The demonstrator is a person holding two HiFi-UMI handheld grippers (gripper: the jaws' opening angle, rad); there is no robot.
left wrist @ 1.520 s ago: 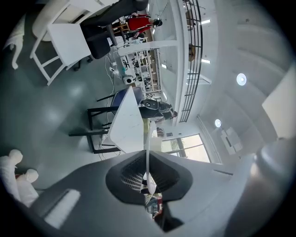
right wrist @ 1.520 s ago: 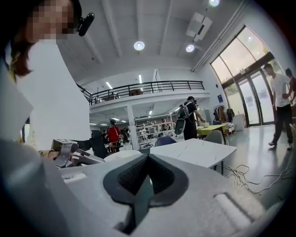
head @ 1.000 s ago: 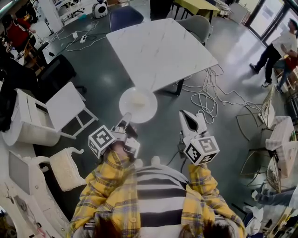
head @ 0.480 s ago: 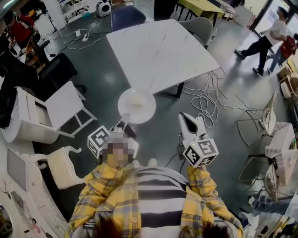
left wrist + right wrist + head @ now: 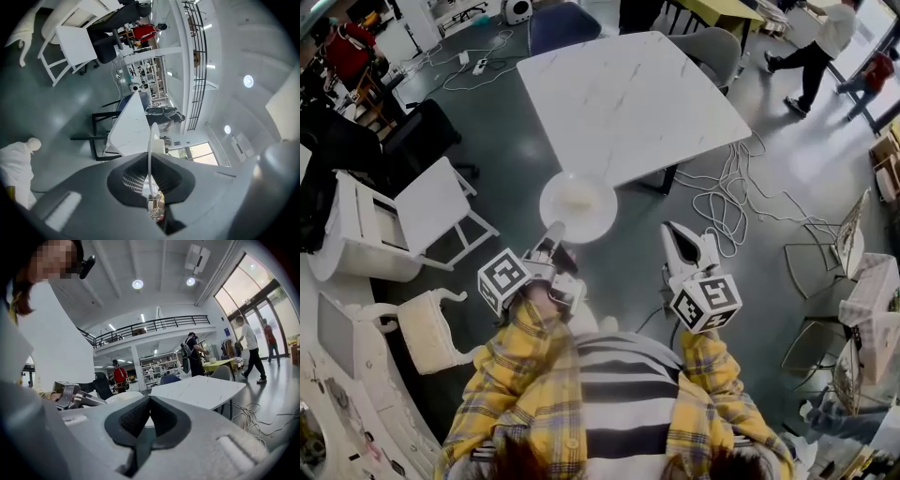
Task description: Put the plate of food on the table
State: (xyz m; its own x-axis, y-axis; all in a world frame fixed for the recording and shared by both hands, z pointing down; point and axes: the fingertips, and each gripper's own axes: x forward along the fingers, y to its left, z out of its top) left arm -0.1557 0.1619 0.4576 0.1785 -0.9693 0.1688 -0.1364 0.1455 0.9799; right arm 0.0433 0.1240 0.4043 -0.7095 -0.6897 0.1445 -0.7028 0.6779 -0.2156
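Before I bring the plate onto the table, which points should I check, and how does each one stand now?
1. Grip: the left hand-held gripper is shut on the rim of the plate: ok.
2. Load: the food lies near the plate's middle: ok.
3. Position: the plate hangs over the floor, short of the near corner of the table: not ok.
4. Landing spot: the tabletop shows nothing on it: ok.
5. The right hand-held gripper is shut, empty and apart from the plate: ok.
6. Whether the plate is level: cannot tell.
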